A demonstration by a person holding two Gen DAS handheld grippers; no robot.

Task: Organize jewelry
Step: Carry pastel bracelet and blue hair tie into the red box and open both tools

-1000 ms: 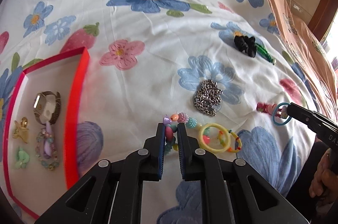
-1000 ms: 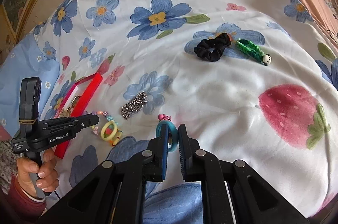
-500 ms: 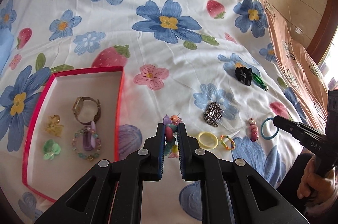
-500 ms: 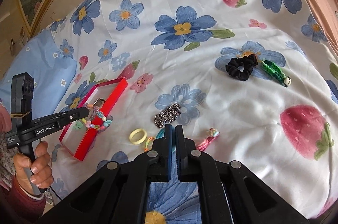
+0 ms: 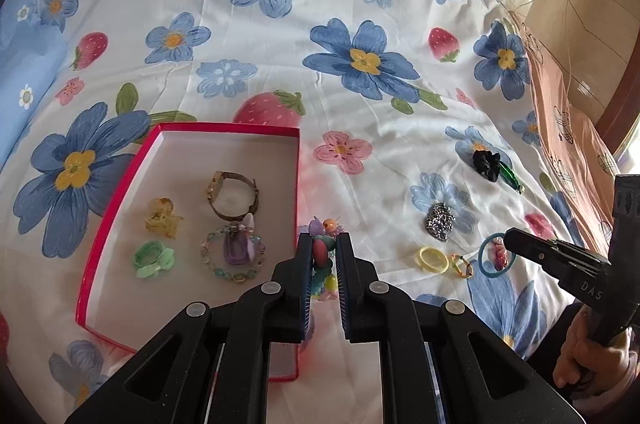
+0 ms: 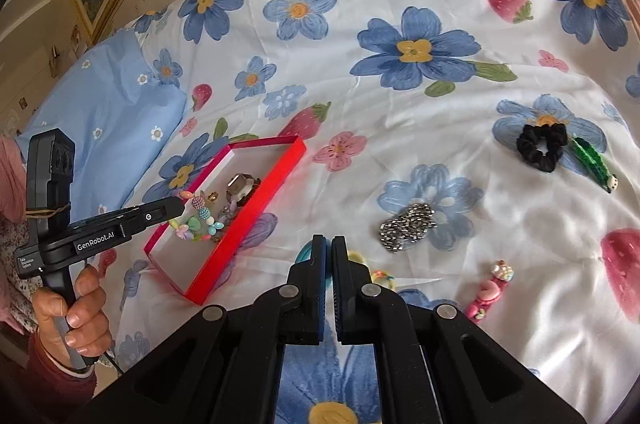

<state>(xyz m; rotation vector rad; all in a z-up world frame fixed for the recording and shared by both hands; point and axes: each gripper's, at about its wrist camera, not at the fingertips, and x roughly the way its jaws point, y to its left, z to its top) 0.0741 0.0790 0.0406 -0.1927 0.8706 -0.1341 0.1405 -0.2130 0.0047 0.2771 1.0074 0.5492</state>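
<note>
My left gripper [image 5: 324,244] is shut on a colourful bead bracelet [image 5: 321,253], held in the air over the right rim of the red box [image 5: 224,129]. The right wrist view shows the same bracelet [image 6: 200,220] hanging above the box [image 6: 260,200]. Inside the box lie a watch [image 5: 232,194], a yellow clip [image 5: 162,218], a green clip [image 5: 154,260] and a purple bead bracelet [image 5: 236,254]. My right gripper [image 6: 331,244] is shut on a teal ring [image 6: 305,253], lifted off the bed; the ring [image 5: 493,256] shows whole in the left wrist view.
On the flowered sheet lie a silver chain [image 6: 408,226], a yellow ring [image 5: 433,259], a small multicoloured ring [image 5: 462,266], a pink charm clip [image 6: 490,290], a black scrunchie [image 6: 542,146] and a green clip [image 6: 592,162]. A blue pillow [image 6: 108,112] lies far left, a peach blanket [image 5: 568,128] along the right.
Both grippers rose and drifted left. The left one carried the bead bracelet from the sheet to the box's rim. The right one closed tight on the teal ring and lifted it.
</note>
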